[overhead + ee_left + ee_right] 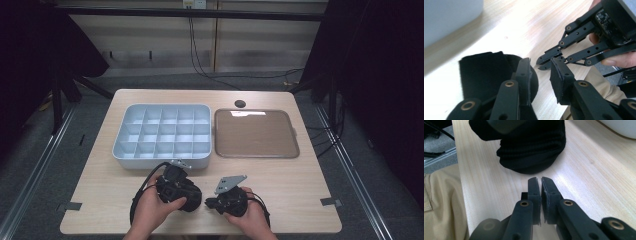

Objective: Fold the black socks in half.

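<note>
Left gripper (540, 75) narrowly parted and empty, beside the black folded cloth (484, 75) at the table's (280, 175) near edge; right gripper (541, 182) closed, empty, aimed level at the cloth, both hands low.

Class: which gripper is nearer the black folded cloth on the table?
Left. The left gripper is right over the black cloth, open; the right gripper is beside it, shut, apart.
</note>
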